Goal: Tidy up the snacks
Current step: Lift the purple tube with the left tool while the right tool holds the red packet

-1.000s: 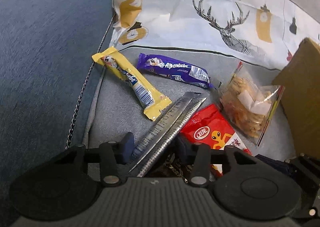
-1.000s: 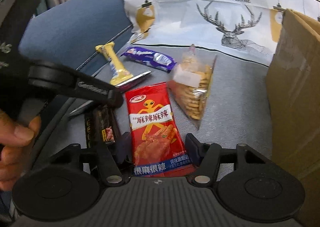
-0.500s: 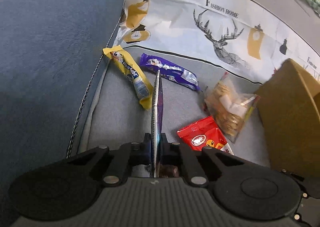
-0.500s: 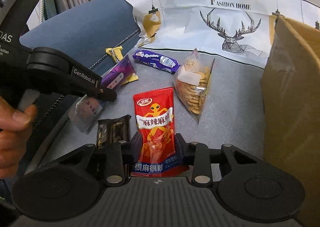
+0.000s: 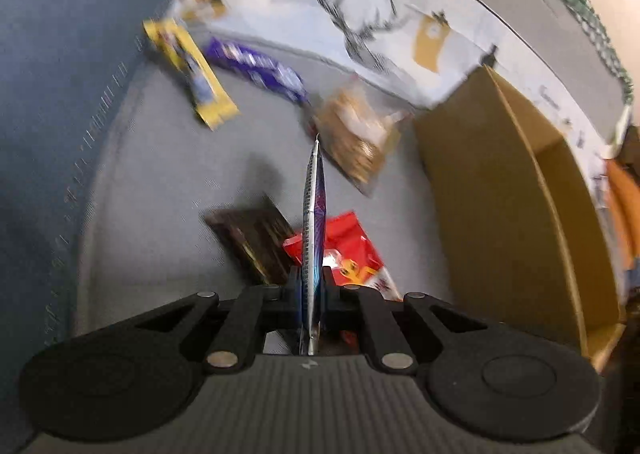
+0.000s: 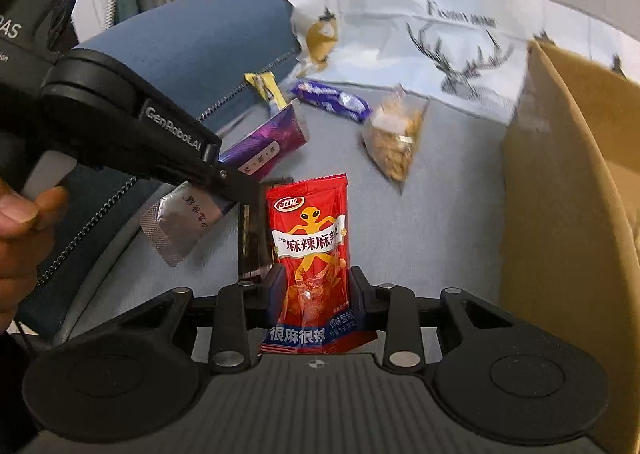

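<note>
My left gripper (image 5: 312, 286) is shut on a flat purple and silver snack packet (image 5: 314, 213), which I see edge-on and lifted off the grey sofa seat (image 5: 160, 213). From the right wrist view, the left gripper (image 6: 240, 183) holds that packet (image 6: 260, 145) tilted in the air. My right gripper (image 6: 318, 286) is shut on a red spicy snack packet (image 6: 310, 238), its pads pressing both sides. On the seat lie a dark brown packet (image 5: 256, 242), a yellow bar (image 5: 192, 73), a purple bar (image 5: 256, 67) and a clear bag of crackers (image 5: 356, 133).
An open cardboard box (image 6: 568, 213) stands at the right, also in the left wrist view (image 5: 520, 193). A deer-print cloth (image 6: 460, 41) covers the backrest. A blue cushion (image 6: 192, 37) fills the left. A person's hand (image 6: 20, 221) holds the left gripper.
Both grippers closed on their packets and lifted them. The left one turned its packet on edge and swung right toward the box. The red packet rose with the right gripper.
</note>
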Motion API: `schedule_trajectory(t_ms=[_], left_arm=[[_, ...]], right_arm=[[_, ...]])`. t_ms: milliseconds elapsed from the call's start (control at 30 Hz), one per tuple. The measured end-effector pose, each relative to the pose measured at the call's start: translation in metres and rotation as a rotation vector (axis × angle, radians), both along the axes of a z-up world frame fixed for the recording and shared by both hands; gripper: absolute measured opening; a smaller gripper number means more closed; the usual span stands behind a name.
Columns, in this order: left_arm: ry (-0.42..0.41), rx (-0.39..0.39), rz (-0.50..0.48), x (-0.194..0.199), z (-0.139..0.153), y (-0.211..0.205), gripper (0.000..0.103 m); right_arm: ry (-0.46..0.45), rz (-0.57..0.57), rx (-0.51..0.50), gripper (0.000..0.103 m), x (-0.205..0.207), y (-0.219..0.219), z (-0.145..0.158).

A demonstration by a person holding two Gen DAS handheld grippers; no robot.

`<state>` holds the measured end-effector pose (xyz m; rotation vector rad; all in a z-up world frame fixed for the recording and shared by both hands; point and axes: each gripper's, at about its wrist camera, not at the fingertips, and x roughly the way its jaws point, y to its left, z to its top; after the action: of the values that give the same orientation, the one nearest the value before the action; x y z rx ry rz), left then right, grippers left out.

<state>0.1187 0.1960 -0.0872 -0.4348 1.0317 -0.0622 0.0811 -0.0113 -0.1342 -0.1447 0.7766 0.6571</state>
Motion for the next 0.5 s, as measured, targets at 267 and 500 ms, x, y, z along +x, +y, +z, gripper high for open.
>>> schedule_trajectory(t_ms=[267, 500], left_arm=[[0.053, 0.024, 0.075, 0.0, -0.009, 0.011, 0.035], [0.07, 0.097, 0.056, 0.009, -0.012, 0.005, 0.054]], right_arm=[[0.095, -0.044, 0.0, 0.041, -0.007, -0.008, -0.009], [0.067, -0.009, -0.015, 0.068, -0.008, 0.001, -0.01]])
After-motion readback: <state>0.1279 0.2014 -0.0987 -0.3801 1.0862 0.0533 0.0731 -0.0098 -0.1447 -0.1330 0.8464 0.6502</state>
